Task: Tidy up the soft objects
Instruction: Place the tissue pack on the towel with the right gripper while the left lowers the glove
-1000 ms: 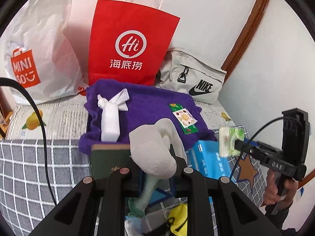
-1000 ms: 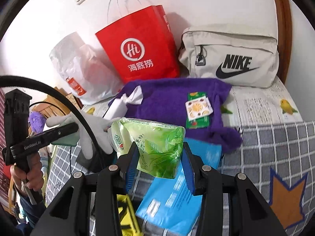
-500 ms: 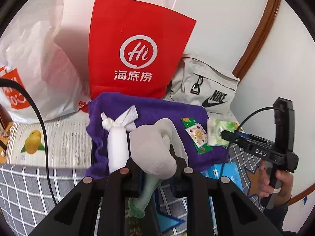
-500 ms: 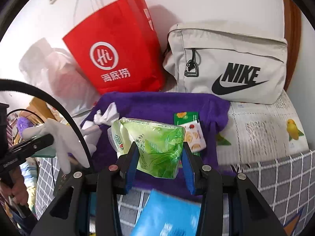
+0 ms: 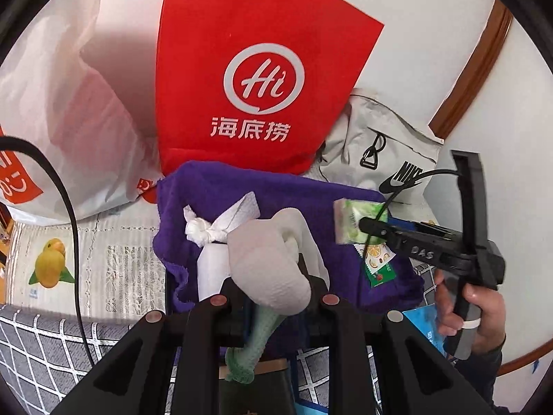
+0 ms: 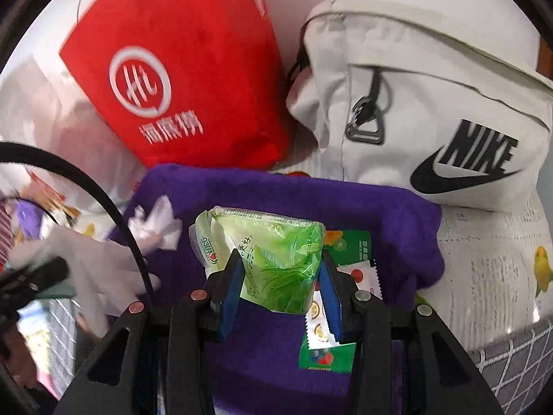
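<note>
While the left gripper (image 5: 273, 297) points down over the bed, its jaws are nearly together and clamp a pale grey-white glove (image 5: 266, 263) whose green knit cuff (image 5: 249, 352) hangs below the fingers. In this left wrist view the glove sits in front of a purple towel (image 5: 262, 186) spread on a fruit-printed sheet (image 5: 103, 263). On the towel lies a white knotted cloth bundle (image 5: 214, 242), just left of the glove. A red paper bag (image 5: 255, 79) stands behind the towel, with a white plastic bag (image 5: 58, 103) to its left and a cream Nike pouch (image 5: 380, 152) to its right. At the right edge the person's hand (image 5: 473, 314) grips the handle of the right gripper (image 5: 359, 224), which carries a green tissue pack (image 5: 349, 214) over the towel's right part, above a small green snack sachet (image 5: 378, 266) lying there. A blue packet (image 5: 423, 321) shows below that hand.

In the right wrist view the right gripper (image 6: 280, 283) stands partly open, its blue pads pressed on either side of the green tissue pack (image 6: 266, 256), which is held above the purple towel (image 6: 380, 214). The snack sachet (image 6: 328, 332) lies on the towel under the right finger. The knotted cloth (image 6: 155, 224) lies to the left on the towel, and further left the glove (image 6: 93, 263) appears blurred in the other gripper. The red bag (image 6: 179, 69) and the Nike pouch (image 6: 432, 103) lean side by side behind the towel, touching.
</note>
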`<state>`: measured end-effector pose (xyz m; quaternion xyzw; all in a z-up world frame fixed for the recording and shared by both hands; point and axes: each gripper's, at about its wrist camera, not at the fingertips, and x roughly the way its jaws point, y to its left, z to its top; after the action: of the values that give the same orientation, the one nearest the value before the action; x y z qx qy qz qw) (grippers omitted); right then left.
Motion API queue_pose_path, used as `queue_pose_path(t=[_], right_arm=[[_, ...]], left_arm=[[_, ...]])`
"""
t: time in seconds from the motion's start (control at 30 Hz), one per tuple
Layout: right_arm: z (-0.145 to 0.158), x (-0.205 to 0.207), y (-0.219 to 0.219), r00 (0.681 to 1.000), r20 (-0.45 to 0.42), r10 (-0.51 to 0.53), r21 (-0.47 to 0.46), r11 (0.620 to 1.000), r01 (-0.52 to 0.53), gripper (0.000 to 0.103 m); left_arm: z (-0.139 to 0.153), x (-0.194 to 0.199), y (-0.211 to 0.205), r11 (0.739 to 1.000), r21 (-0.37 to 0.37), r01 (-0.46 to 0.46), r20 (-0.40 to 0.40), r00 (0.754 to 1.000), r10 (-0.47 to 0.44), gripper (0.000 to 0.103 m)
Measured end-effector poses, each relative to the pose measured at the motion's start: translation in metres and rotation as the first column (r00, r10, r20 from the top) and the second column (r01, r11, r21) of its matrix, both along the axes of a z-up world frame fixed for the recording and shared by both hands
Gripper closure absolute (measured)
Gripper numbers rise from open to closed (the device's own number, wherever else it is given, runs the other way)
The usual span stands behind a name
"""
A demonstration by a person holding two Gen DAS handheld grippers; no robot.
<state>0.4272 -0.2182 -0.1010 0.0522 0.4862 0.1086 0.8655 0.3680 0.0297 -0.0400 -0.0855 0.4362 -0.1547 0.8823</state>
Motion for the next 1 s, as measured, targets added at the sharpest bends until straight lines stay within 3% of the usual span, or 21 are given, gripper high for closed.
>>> queue_pose_path(t=[0.57,0.63,0.7,1.0], right_arm=[[-0.037,0.021,0.001,0.994,-0.111,0.010,0.009,1.000,-0.009,0.059],[-0.037,0.022,0.001,0.993,-0.117,0.009,0.004,1.000,-0.009,0.056],[-0.035,0.023,-0.002,0.994,-0.110,0.005,0.001,1.000,-0.005,0.045],[-0.014,0.015,-0.007,0.997,-0.076,0.018,0.016,1.000,-0.017,0.043]], left_arm=[[-0.014,0.007,-0.013,0.999,0.018,0.031,-0.036,0.999,-0.030,0.084],[-0.016,0.008,-0.015,0.999,0.023,0.032,-0.041,0.999,-0.031,0.084],[-0.018,0.008,-0.016,0.999,0.027,0.035,-0.047,0.998,-0.034,0.084],[-0.024,0.007,-0.025,0.998,0.035,0.061,-0.053,0.997,-0.059,0.084]])
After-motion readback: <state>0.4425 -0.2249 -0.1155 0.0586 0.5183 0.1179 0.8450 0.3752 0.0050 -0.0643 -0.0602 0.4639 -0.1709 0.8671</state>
